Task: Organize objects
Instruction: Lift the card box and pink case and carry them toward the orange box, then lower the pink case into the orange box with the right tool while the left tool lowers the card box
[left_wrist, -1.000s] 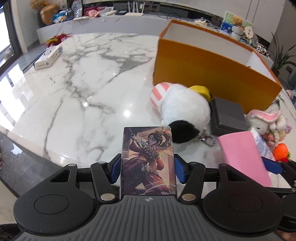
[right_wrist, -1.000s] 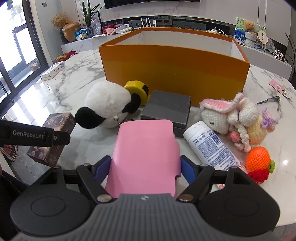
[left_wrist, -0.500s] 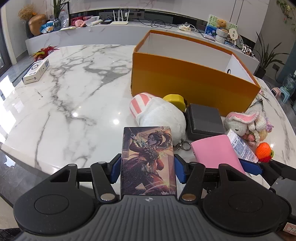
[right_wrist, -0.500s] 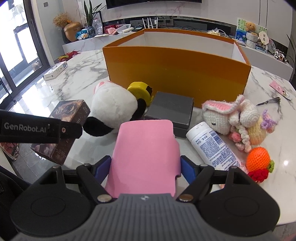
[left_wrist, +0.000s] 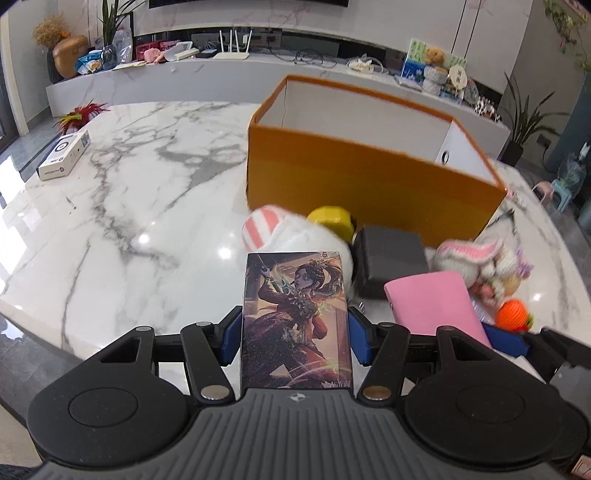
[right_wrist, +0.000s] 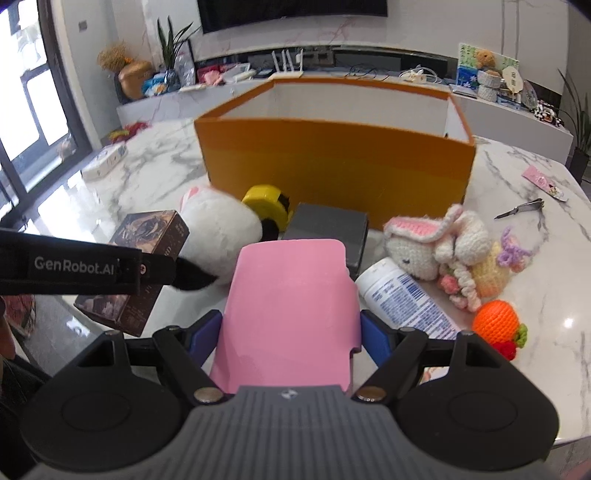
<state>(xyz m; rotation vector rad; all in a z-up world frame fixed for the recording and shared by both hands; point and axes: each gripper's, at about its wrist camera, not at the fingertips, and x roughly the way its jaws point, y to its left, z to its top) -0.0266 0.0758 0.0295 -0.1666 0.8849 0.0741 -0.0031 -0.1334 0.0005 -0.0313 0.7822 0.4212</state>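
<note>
left gripper (left_wrist: 295, 334): clamped on illustrated card box (left_wrist: 296, 321)
right gripper (right_wrist: 290, 338): clamped on pink case (right_wrist: 290, 317)
orange box (right_wrist: 332, 162): 12 o'clock; plush toy (right_wrist: 221, 229) at 11

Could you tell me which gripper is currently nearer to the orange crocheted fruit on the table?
Right. The right gripper, clamped on the pink case, sits just beside the orange crocheted fruit; the left gripper, holding the illustrated box, is beyond it.
</note>
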